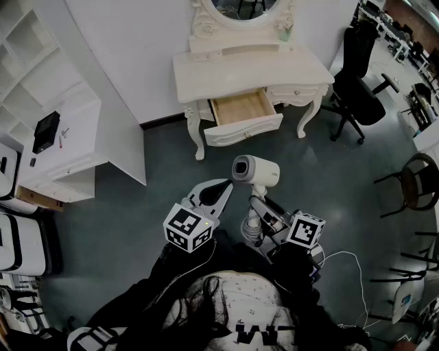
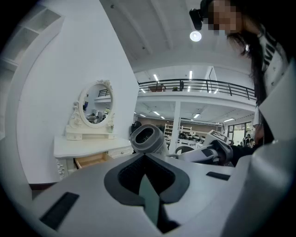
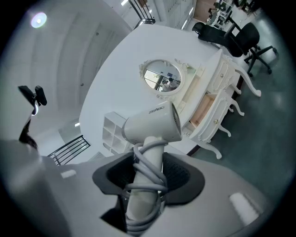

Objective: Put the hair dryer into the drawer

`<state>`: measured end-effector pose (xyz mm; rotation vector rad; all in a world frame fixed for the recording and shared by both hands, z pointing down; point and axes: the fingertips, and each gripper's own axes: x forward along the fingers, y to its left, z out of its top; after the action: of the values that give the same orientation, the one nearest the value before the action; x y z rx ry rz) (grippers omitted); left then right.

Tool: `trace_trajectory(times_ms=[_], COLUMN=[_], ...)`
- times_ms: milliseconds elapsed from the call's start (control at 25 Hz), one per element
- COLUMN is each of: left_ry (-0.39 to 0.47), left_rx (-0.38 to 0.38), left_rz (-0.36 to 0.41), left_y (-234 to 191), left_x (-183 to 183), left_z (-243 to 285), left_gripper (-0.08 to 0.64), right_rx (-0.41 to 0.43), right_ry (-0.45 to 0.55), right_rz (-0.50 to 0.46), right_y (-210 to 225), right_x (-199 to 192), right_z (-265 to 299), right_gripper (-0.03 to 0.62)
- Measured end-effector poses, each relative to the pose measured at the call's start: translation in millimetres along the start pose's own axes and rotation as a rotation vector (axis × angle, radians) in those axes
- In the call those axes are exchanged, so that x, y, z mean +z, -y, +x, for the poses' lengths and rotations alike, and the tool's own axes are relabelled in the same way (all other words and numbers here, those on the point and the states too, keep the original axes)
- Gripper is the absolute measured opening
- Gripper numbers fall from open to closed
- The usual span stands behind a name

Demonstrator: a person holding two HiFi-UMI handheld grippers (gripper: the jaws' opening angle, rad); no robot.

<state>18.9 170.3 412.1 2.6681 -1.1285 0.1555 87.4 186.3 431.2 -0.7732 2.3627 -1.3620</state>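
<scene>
Item: hair dryer (image 1: pixel 255 170), white, barrel on a straight handle, its cord (image 3: pixel 148 171) coiled round the handle.
Location of item: held in the air above the floor, in front of the person and well apart from the counter (image 1: pixel 247 68); barrel uppermost.
Right gripper (image 1: pixel 264 216): closed on the hair dryer's handle, with the pads bearing on the handle and on the cord coils together; the barrel stands just beyond the jaw tips.
Left gripper (image 1: pixel 223 186): jaws brought together with nothing between them; tips just beside the barrel. Whether they touch it cannot be told.
Destination: drawer (image 1: pixel 240 108), pulled out of the counter below the mirror (image 1: pixel 240 8), wooden inside and bare as far as it shows.
Item relative to destination: drawer lies ahead, across open floor; the gripper has a clear line to it.
Stage, as judged: item in hand, carry to the drawer not yet done.
Risk 1: the barrel is the heavy end and sits beyond the grip, so the hair dryer may swing in the jaws, since the pads partly rest on round cord and not on the handle.
Risk 2: a coil may slip loose and catch on the drawer front on the way in.
Risk 3: the barrel may strike the counter's edge above the drawer if brought in too high.
Risk 4: the left gripper, so close by, may nudge the barrel.
Also near: office chair (image 1: pixel 357 89), to the right of the counter, off the route.
</scene>
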Motion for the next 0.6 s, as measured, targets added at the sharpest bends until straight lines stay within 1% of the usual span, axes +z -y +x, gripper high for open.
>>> trace_trajectory(times_ms=[120,360,600], left_ry=[-0.003,-0.012,-0.027], left_rx=[-0.001,-0.017,-0.027], left_rz=[0.004,0.016,0.025], left_y=[4,14,24], left_x=[-1,-2,-5], left_z=[0,4,5], left_gripper=[-0.014,-0.014,-0.014], right_rx=[-0.005,0.006,0.009], right_ry=[0.010,0.015,0.028], right_rz=[0.040,0.006,0.018], right_y=[3,0,0], right_x=[-2,4,4], right_z=[-5,-11,-19], right_gripper=[0.209,0.209,0.209])
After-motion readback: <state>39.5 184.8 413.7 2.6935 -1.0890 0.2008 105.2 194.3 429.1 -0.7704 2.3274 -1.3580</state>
